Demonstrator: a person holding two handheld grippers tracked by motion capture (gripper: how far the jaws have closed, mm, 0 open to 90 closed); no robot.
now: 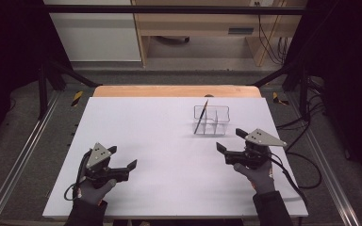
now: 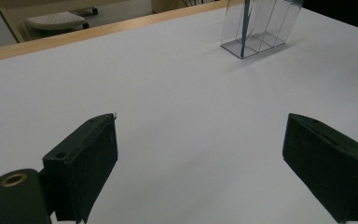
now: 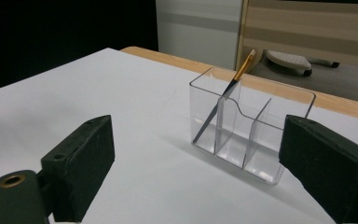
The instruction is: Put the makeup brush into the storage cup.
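Observation:
A clear plastic organizer [image 1: 212,119] with several compartments stands on the white board [image 1: 169,141] at the back right. A thin brush [image 1: 201,117] with a dark handle leans in its left compartment. From the right gripper view the organizer [image 3: 251,126] is close ahead and the brush [image 3: 223,95] tilts up to the right. My right gripper [image 1: 232,140] stays open just in front of the organizer, holding nothing. Far to the left, near the front, my left gripper [image 1: 122,157] is open and empty; its view shows the organizer [image 2: 261,28] far off at top right.
The board lies on a wooden table [image 1: 176,91] ringed by black frame bars [image 1: 47,80]. Cables [image 1: 306,122] trail on the floor at the right. A cabinet and a wooden desk [image 1: 193,23] stand beyond the table.

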